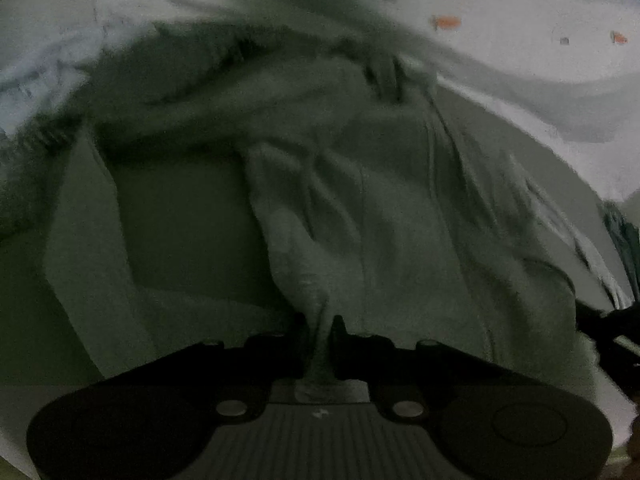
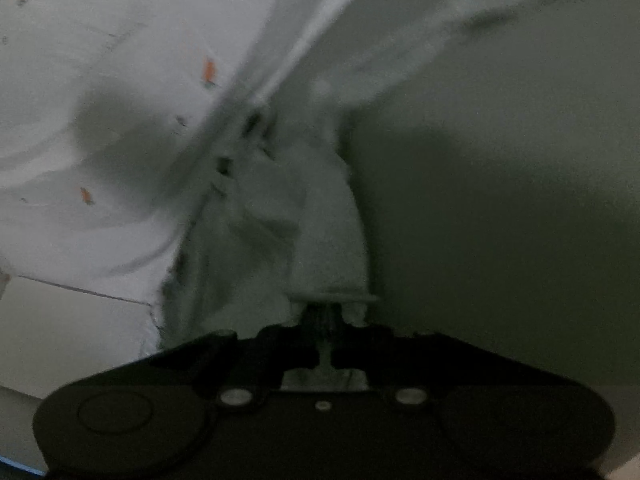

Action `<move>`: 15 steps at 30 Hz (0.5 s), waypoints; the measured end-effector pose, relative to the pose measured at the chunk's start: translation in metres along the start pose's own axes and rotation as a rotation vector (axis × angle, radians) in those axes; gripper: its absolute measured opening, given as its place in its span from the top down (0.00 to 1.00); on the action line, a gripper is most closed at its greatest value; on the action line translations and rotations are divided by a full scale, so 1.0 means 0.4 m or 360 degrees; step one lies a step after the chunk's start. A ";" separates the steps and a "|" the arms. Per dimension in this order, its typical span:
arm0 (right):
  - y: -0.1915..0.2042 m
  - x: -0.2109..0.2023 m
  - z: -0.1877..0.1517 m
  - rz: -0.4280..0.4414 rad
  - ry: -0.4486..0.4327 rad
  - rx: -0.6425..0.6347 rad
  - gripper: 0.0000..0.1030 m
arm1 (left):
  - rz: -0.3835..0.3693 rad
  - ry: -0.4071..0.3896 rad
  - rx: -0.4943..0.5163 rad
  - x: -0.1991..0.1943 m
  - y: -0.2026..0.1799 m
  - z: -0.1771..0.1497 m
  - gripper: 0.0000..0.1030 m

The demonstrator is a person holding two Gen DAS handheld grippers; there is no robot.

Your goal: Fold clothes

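The left gripper point(image 1: 320, 328) is black, wide and rounded, with two shiny round screws and a ribbed grey middle. The right gripper point(image 2: 325, 320) is black too, with two shiny screws and a round bump.

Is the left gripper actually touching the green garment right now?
Touching. The left wrist view shows a ridge of the green garment pinched between the closed jaws of the left gripper, the cloth running right down into them.

Bunched grey-green garment point(image 1: 400, 208) crowds ahead of both tongs; the white printed sheet point(image 2: 80, 80) left of the right tongs lies open.
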State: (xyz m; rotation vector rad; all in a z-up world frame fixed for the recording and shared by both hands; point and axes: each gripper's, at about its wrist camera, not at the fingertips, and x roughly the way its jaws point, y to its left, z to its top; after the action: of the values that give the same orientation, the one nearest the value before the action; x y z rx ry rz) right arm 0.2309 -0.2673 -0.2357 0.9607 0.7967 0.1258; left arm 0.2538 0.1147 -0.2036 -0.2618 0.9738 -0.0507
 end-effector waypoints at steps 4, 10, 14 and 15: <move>0.108 -0.058 0.043 0.0240 -0.0168 -0.0053 0.97 | 0.0034 -0.0141 -0.0191 -0.058 0.057 0.038 0.88; 0.184 0.012 0.027 -0.0276 -0.0106 -0.0546 0.90 | 0.0184 -0.0043 -0.0345 -0.002 0.146 0.036 0.88; 0.080 0.026 -0.008 -0.0353 0.0006 -0.0362 0.69 | 0.0094 -0.0009 -0.0401 0.009 0.172 0.018 0.87; 0.056 0.025 -0.019 -0.0342 0.0034 -0.0308 0.65 | 0.0097 -0.0009 -0.0369 0.009 0.169 0.018 0.87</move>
State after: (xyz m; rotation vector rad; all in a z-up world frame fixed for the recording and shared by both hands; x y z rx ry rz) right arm 0.2386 -0.2446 -0.2262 0.6881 0.8855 0.0258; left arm 0.2565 0.1809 -0.2190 -0.4448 0.9818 0.1196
